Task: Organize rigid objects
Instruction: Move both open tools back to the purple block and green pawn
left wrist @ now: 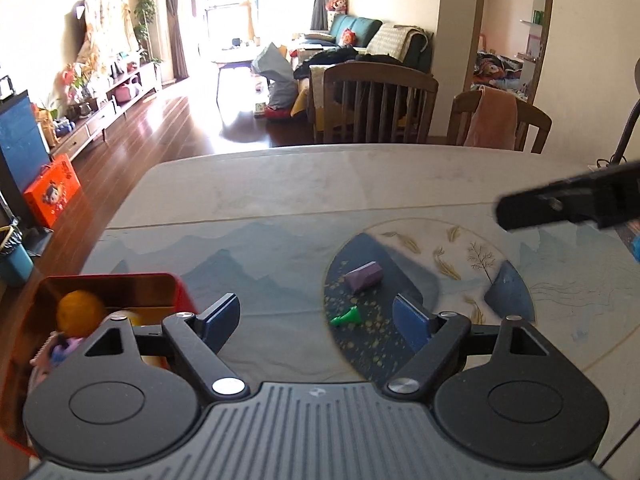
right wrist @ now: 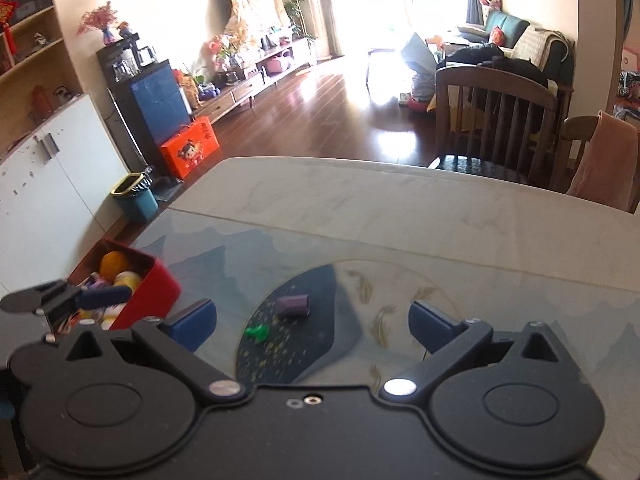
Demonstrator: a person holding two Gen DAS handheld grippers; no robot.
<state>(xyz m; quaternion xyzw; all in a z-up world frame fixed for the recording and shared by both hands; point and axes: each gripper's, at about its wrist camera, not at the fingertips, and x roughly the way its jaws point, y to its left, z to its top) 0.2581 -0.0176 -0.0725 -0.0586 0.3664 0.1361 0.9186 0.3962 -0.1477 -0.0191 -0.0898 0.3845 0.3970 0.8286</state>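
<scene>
While both grippers hang empty with jaws spread wide, the red box (right wrist: pixel 154 284) sits at the table's left edge, already holding toys. To its right, on the smooth printed mat (left wrist: pixel 280 264), lie a small green plastic piece (left wrist: pixel 345 316) and, just beyond it, a faceted purple block (left wrist: pixel 365 276), long axis running left-right. Both lie ahead of the left gripper (left wrist: pixel 320 320); the right gripper (right wrist: pixel 312 326) looks about as near.

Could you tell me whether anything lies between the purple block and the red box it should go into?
Nothing visible does. The purple block and the green piece lie on the mat; only bare mat separates them from the red box. Both grippers are open and empty.
</scene>
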